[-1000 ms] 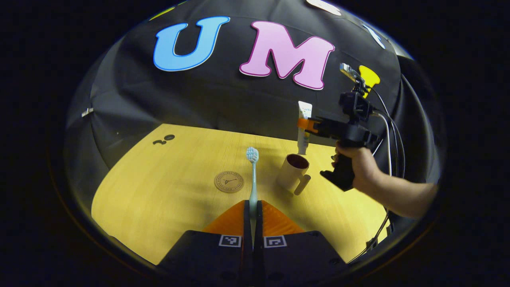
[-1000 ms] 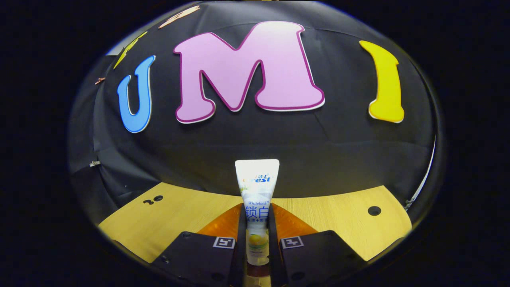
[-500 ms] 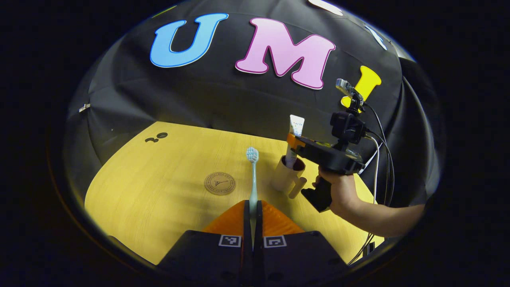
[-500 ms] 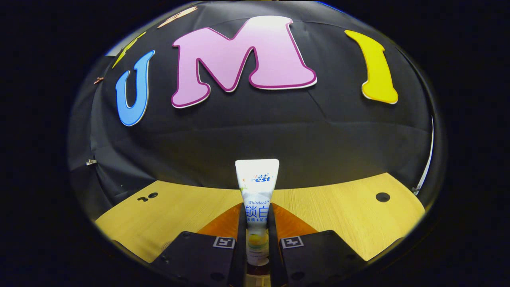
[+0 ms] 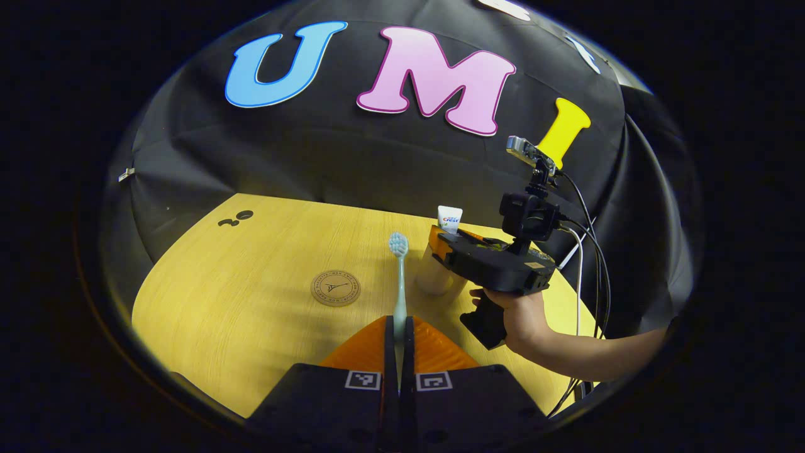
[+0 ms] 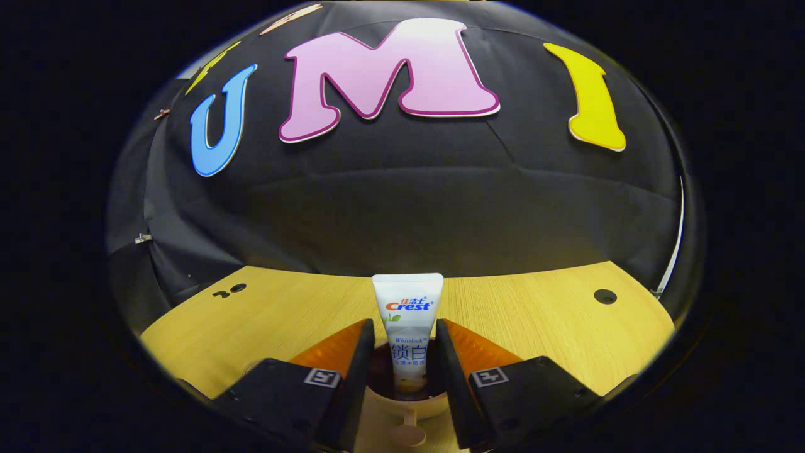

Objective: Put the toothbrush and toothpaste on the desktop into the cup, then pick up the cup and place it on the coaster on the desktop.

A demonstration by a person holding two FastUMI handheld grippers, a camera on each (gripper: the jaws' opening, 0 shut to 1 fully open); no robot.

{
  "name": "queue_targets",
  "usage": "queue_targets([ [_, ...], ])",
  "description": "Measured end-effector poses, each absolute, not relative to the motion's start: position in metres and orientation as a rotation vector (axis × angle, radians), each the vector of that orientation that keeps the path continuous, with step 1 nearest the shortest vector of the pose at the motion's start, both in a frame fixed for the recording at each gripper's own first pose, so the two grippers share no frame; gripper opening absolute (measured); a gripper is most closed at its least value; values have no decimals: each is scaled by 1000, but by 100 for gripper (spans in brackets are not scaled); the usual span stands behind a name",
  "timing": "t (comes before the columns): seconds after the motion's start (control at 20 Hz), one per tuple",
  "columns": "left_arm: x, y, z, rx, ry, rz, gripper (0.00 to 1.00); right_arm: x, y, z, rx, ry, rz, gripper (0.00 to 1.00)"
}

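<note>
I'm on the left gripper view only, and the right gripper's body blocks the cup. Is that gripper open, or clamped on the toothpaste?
Observer: Open. In the right gripper view, the right gripper has its fingers apart, with a gap on each side of the toothpaste.
Operator: Is the tube in the cup?
Observer: Yes. Its lower end sits inside the cup, below the rim, and it stands nearly upright.
Operator: How is the cup turned?
Observer: Its handle points back toward the right gripper, between the two fingers.
</note>
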State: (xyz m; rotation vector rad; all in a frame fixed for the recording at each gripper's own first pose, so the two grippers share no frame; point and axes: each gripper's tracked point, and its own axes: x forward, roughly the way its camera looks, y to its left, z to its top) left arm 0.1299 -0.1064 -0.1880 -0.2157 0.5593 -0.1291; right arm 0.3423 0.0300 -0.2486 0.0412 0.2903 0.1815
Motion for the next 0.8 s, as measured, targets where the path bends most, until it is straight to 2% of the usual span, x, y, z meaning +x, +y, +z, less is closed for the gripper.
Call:
queue_targets([
  [0.05,133,-110,-186,-215,552,-138,6,338,27,-247,45,293,176,64],
  [0.15,142,-116,-178,-201,531,-157,6,329,13,-239,66,290,151,100],
  [0.25,160,-126,-164,-195,487,-182,6,318,-6,-232,78,287,119,98],
  [0.3,171,-132,-156,-202,459,-194,11,313,-16,-229,73,287,108,98],
  [0.35,185,-139,-147,-212,428,-208,6,307,-26,-229,64,291,93,98],
  [0.6,265,-174,-110,-272,261,-258,6,271,-70,-248,84,360,31,98],
  [0.8,316,-197,-105,-244,159,-279,6,258,-78,-270,84,422,60,98],
])
